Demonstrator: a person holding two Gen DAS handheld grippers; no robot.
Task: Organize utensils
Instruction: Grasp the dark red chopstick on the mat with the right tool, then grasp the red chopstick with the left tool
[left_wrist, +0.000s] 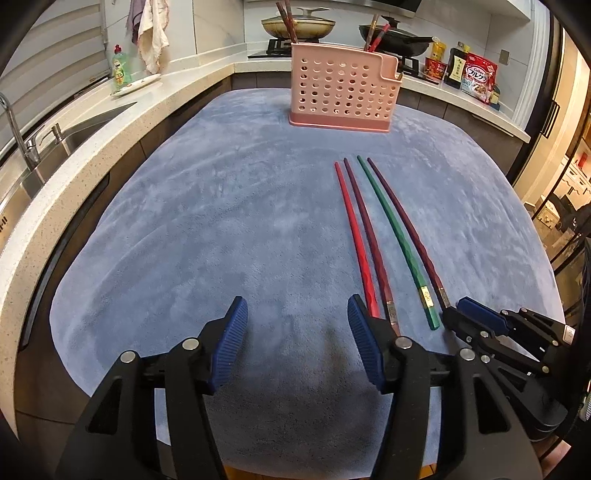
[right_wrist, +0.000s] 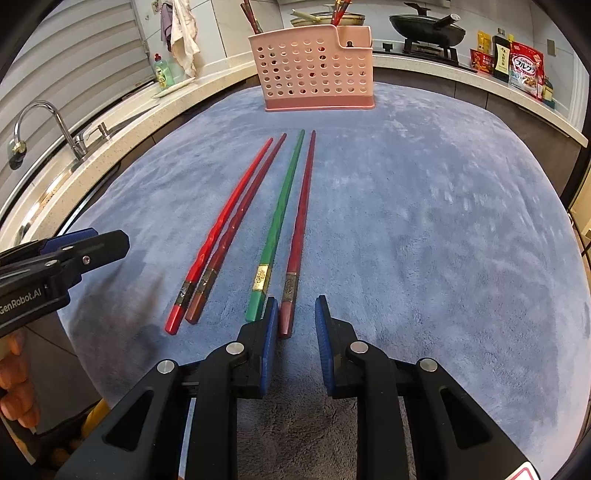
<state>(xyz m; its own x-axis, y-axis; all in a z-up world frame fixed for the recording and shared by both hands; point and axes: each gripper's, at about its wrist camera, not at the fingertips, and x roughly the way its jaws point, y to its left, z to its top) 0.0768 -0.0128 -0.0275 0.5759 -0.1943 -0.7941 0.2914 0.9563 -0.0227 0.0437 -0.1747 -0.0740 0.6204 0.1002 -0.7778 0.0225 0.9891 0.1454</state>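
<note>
Four chopsticks lie side by side on the blue cloth: red, dark red, green and maroon. Behind them stands a pink perforated holder with several chopsticks sticking out. My left gripper is open over bare cloth, its right finger beside the red chopstick's near end. In the right wrist view my right gripper is low over the cloth, open narrowly. The maroon chopstick has its near end between the jaws, with a gap on the right side. The green chopstick lies just outside the left finger.
A stone counter wraps the table, with a sink and tap on the left and a green soap bottle. Pans sit on the stove behind the holder. Food packets stand at the back right. A person's fingers show at bottom left.
</note>
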